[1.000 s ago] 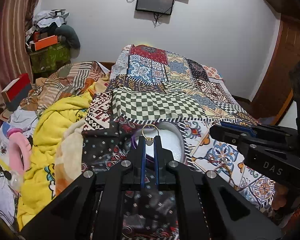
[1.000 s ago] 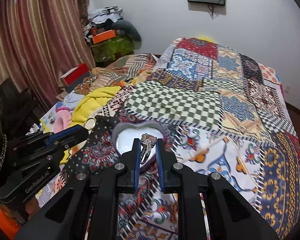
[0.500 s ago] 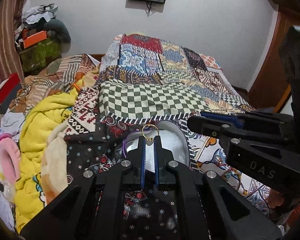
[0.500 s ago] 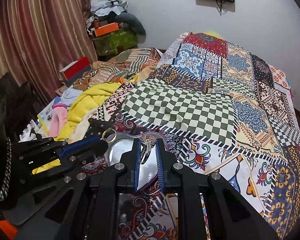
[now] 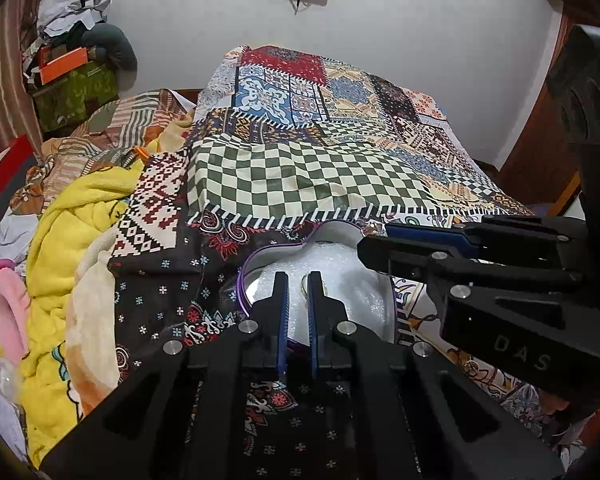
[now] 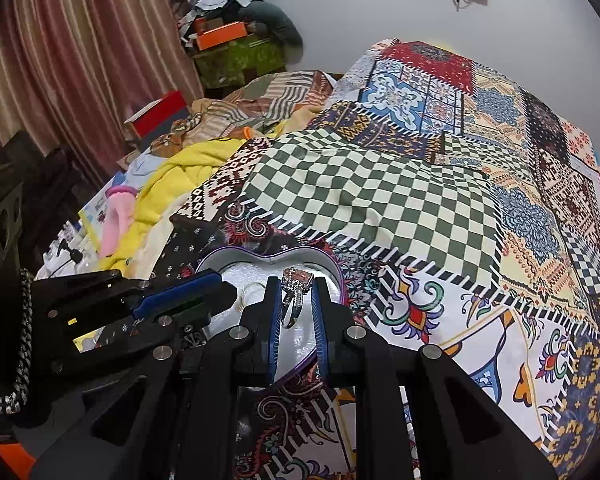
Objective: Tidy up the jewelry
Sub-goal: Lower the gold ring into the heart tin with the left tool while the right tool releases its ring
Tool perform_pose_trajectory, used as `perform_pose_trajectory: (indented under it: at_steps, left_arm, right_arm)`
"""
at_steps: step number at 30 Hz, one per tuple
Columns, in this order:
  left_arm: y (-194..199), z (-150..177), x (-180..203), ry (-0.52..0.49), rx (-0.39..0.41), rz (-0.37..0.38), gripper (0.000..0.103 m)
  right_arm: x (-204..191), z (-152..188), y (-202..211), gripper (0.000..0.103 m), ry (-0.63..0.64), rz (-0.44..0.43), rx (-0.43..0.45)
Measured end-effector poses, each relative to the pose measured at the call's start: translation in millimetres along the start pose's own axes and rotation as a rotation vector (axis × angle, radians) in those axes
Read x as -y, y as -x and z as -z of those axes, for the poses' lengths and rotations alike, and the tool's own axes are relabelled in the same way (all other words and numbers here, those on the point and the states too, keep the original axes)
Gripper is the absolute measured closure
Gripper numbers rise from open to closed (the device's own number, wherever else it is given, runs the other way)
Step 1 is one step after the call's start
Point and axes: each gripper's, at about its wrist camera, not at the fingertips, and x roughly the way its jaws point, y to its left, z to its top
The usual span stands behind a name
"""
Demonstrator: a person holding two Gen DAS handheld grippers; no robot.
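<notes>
Left wrist view: gold ring (image 5: 303,285) was dropped into heart box (image 5: 242,280), L gripper (image 5: 297,286) now apart. Stone ring (image 6: 295,293) kept pinched by R gripper (image 6: 296,294), due next.

1. The heart-shaped tin (image 6: 336,270) lies open on the bed (image 5: 308,180), but both grippers crowd over its white lining.
2. The left gripper (image 5: 297,280) reaches in from the near rim, with the right gripper (image 6: 297,286) just beside it, leaving only a narrow gap between them.
3. Beyond the tin, the checked patch of the quilt (image 6: 372,200) is flat and free.
4. On the left, a yellow blanket (image 5: 72,240) is heaped and blocks that side.
</notes>
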Motion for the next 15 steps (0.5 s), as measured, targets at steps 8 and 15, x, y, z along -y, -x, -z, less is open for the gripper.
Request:
perform_pose_trajectory:
  at_steps: [8,15]
  left_arm:
    - [11.7,-3.0,-4.6,0.017,0.017,-0.026,0.097]
    - [27.8,-8.3,4.2,-0.009,0.042,-0.033,0.097]
  right_arm:
    - [1.3,-2.3,5.1,0.082,-0.005,0.004,0.003]
    - [8.2,-4.3,24.7,0.078,-0.042,0.010,0.038]
